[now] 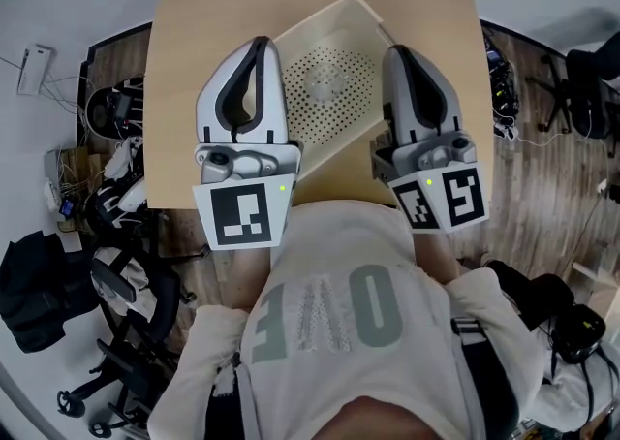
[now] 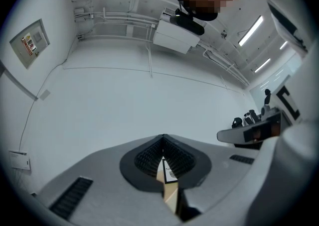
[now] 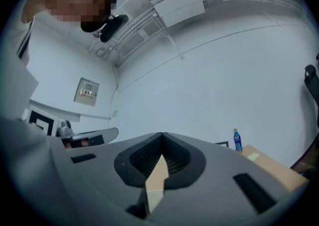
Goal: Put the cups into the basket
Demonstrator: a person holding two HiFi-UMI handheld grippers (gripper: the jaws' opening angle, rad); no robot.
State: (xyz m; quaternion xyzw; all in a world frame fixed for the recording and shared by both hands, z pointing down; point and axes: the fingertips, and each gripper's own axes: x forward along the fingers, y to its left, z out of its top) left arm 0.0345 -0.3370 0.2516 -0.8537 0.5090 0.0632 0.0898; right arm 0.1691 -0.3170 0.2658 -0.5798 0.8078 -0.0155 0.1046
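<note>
- Basket, cream with a perforated bottom, sits on the wooden table, turned at an angle to the near edge.
- Left tool is held over the basket's left edge, its jaws clenched together on nothing.
- Right tool is held at the basket's right side, likewise clenched and empty.

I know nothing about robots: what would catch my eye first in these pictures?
Two grey-and-white handheld grippers dominate the head view, the left gripper and right gripper, both with jaws together and empty. Between them in that view, an empty cream perforated plastic basket sits on the light wooden table. No cups are in sight.
</note>
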